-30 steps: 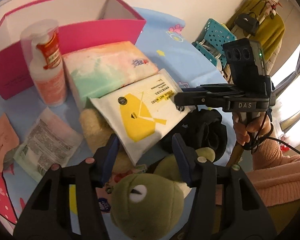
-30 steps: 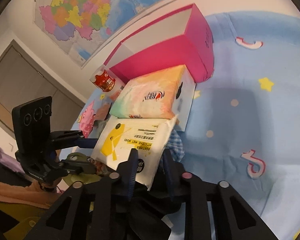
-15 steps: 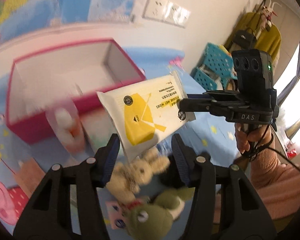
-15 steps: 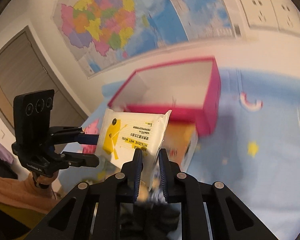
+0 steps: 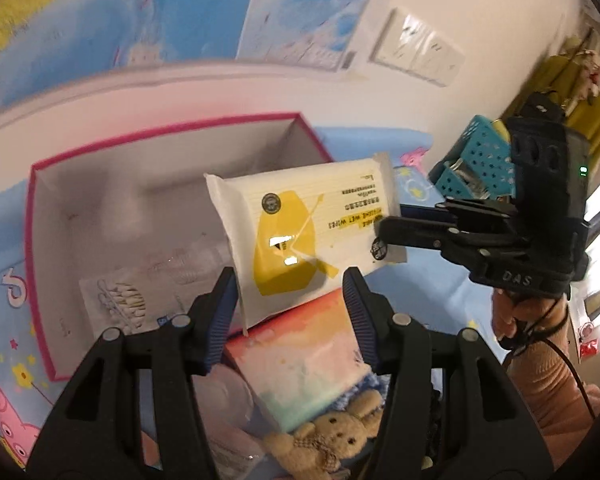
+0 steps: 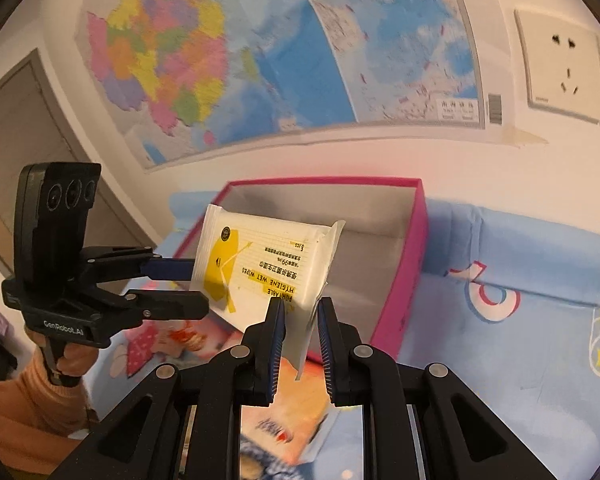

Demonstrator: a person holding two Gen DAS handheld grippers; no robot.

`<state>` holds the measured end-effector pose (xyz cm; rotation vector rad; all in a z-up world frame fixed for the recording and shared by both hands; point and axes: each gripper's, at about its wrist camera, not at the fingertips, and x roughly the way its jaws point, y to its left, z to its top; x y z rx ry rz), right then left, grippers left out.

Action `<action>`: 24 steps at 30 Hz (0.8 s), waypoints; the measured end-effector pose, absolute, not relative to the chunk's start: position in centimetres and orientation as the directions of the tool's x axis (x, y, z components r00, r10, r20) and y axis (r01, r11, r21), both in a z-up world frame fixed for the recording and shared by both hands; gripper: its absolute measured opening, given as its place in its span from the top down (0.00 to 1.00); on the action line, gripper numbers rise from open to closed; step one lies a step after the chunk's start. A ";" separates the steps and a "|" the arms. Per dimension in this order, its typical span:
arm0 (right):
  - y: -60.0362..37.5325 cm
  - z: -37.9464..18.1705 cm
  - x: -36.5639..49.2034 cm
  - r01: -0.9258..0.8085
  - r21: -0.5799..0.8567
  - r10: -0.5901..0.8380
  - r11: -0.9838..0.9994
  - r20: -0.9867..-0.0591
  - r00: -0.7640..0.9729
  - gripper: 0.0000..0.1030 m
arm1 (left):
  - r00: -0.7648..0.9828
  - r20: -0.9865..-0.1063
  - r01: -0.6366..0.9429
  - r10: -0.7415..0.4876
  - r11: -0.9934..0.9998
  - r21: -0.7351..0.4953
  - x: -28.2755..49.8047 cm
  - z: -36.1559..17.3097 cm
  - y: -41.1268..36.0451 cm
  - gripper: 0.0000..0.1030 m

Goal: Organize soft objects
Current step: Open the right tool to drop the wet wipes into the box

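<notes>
glossy plastic wipes pack [image 5: 304, 236], fuzzy plush rabbit [image 5: 332, 438].

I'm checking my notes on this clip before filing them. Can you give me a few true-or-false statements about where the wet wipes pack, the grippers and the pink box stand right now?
1. The wet wipes pack is held in the air, over the pink box. True.
2. Only the left gripper holds the pack. False: both hold it; the right gripper pinches one end, the left the opposite end.
3. The pink box is closed with a lid. False: it is open at the top.
4. A pastel tissue pack lies below the lifted wipes. True.
5. The small teddy bear sits inside the box. False: it lies outside, beside the tissue pack.
</notes>
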<state>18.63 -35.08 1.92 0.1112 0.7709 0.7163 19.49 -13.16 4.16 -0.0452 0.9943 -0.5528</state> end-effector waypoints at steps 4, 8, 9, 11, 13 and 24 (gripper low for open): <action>-34.5 1.1 20.0 -0.531 0.326 0.597 0.782 -0.635 0.490 0.84 | 0.394 -0.808 0.386 -0.438 0.877 -0.286 21.3 2.8 -13.5 0.46; -34.6 0.6 20.6 -0.500 0.319 0.567 0.805 -0.660 0.492 0.81 | 0.374 -0.821 0.380 -0.431 0.879 -0.288 22.1 2.0 -13.9 0.46; -34.6 0.6 20.7 -0.495 0.319 0.564 0.808 -0.663 0.492 0.81 | 0.373 -0.822 0.380 -0.430 0.879 -0.287 22.1 1.9 -13.9 0.46; -34.8 0.6 20.7 -0.478 0.317 0.552 0.819 -0.663 0.506 0.76 | 0.369 -0.821 0.378 -0.436 0.877 -0.296 22.5 1.9 -13.9 0.46; -34.9 0.9 20.3 -0.471 0.302 0.538 0.829 -0.663 0.521 0.72 | 0.372 -0.817 0.376 -0.440 0.877 -0.300 22.3 2.0 -13.6 0.46; -35.4 2.5 14.5 -0.594 0.352 0.672 0.723 -0.556 0.489 0.58 | 0.504 -0.699 0.423 -0.507 0.851 -0.312 16.1 5.0 -9.2 0.46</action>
